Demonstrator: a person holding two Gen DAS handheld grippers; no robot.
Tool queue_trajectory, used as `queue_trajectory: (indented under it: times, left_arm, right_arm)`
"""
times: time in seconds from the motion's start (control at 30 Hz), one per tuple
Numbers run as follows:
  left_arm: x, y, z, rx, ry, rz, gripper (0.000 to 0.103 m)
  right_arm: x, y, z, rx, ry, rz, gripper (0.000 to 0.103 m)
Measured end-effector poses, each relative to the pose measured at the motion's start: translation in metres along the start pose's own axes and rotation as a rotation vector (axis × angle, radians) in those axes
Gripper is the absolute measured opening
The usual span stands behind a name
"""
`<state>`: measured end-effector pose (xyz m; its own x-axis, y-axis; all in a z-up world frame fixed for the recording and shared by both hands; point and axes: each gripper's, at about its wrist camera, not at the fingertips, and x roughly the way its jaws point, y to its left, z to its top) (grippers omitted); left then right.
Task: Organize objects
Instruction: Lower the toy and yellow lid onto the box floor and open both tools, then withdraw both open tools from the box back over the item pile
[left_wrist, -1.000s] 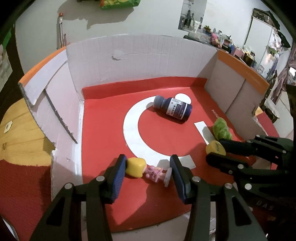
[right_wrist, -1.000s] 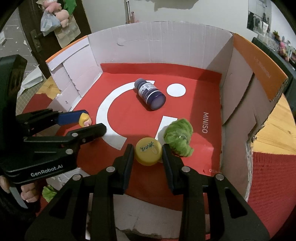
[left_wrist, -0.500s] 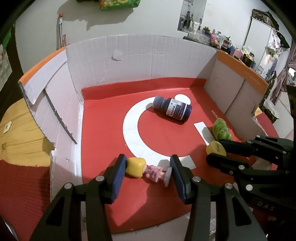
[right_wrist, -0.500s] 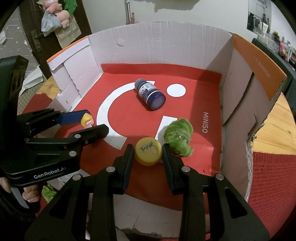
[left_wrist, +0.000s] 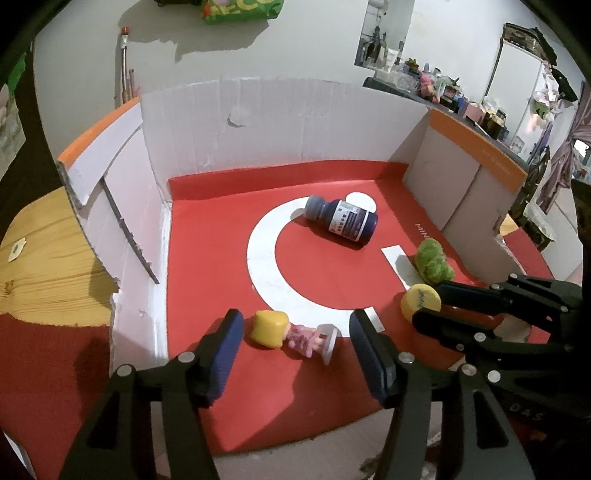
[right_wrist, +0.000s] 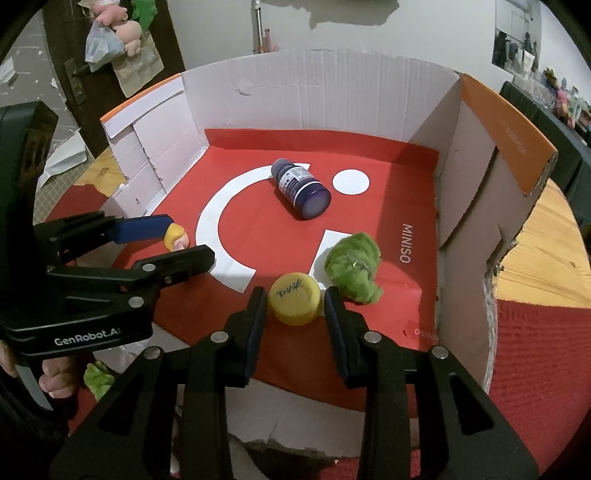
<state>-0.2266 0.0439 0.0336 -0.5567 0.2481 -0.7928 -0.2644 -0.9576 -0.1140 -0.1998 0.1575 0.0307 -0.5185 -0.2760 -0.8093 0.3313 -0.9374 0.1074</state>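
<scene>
Left gripper (left_wrist: 293, 343): its two black fingers with blue pads stood wide apart, low over the front of the box floor. They straddled the small plastic doll with yellow hair and pink body (left_wrist: 286, 331) but held nothing; a gap showed on each side of the doll.
Doll: it lay on its side on the red floor, head toward the left finger, white base toward the right finger, near the end of the white arc.
Right gripper (right_wrist: 293, 308): the fingers were partly open around the round yellow plastic cap with dark handwriting on top (right_wrist: 294, 297). The pads stood just beside the cap; if they touched it I cannot tell.
Yellow cap: it sat on the red floor near the front edge, just beside the fuzzy green plush toy (right_wrist: 355, 266), which lay on its right.
Dark blue plastic bottle with white label (right_wrist: 300, 188): it lay on its side near the middle of the floor, well apart from both grippers, beside a white circle.
Container: an open cardboard box with white walls and orange rims (right_wrist: 317, 99), red printed liner (left_wrist: 207, 258) inside, on a wooden table (left_wrist: 40, 266).
</scene>
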Motion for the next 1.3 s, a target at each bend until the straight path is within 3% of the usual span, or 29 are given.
queue_trajectory:
  times: [0.23,0.3,0.63,0.73,1.3]
  left_arm:
    - [-0.006,-0.003,-0.001,0.003,-0.012,0.001,0.065]
    - [-0.008,-0.005,-0.002,0.006,-0.017,0.004,0.066]
    - [-0.02,-0.002,-0.004,-0.01,-0.05,0.023,0.07]
    - [-0.024,-0.001,-0.006,-0.014,-0.056,0.026,0.073]
    - [-0.046,0.001,-0.019,-0.024,-0.102,0.061,0.09]
  right_arm:
    - [-0.004,0.002,-0.001,-0.004,-0.01,-0.003,0.034]
    - [-0.006,0.005,-0.002,-0.011,-0.017,-0.004,0.049]
    - [-0.015,0.011,-0.007,-0.019,-0.039,-0.008,0.05]
    - [-0.018,0.013,-0.008,-0.021,-0.049,-0.009,0.057]
    - [-0.041,0.022,-0.019,-0.024,-0.097,-0.012,0.073]
